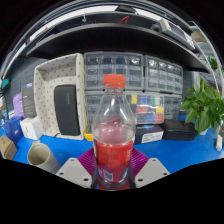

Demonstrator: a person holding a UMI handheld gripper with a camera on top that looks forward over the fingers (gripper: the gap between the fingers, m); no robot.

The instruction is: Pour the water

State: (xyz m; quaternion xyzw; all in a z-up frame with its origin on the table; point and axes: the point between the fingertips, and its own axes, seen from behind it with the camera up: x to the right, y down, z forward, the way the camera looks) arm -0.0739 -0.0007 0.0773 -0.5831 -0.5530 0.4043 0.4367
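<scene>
Gripper fingers clamp a clear bottle by its lower half, pink pads pressed to both sides. Red liquid fills the base; its red cap stands upright above a blue table.

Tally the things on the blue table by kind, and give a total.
Bottles: 1, the clear bottle with red liquid and an orange cap, held between the tongs
Potted plants: 1, the green plant
Paper cups: 1, the cup lying on its side
Total: 3
</scene>
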